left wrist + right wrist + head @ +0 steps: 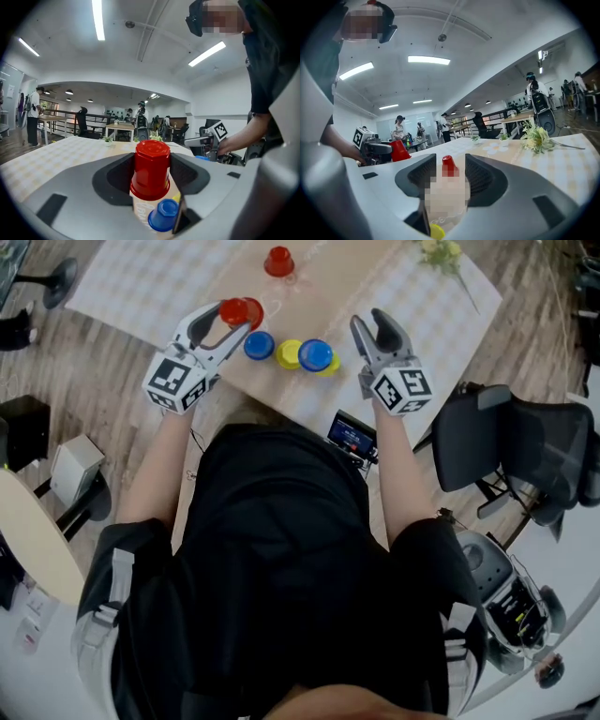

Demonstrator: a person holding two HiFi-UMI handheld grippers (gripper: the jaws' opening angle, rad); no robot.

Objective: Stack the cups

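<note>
My left gripper point(234, 326) is shut on an upside-down red cup point(241, 310), which it holds above the table's near edge. In the left gripper view that red cup point(151, 161) fills the gap between the jaws. Below it on the table stand a blue cup point(259, 345), a yellow cup point(289, 353) and a second blue cup point(316, 355) that sits on another yellow one. A second red cup point(278, 261) stands farther back, also visible as the far red cup point(449, 165). My right gripper point(368, 322) is open with nothing between its jaws, to the right of the cups.
The table point(356, 287) has a wooden strip between checkered cloths. A sprig of flowers point(441, 251) lies at its far right. A small screen device point(353, 435) hangs at the near edge. A black office chair point(506, 442) stands to the right of me.
</note>
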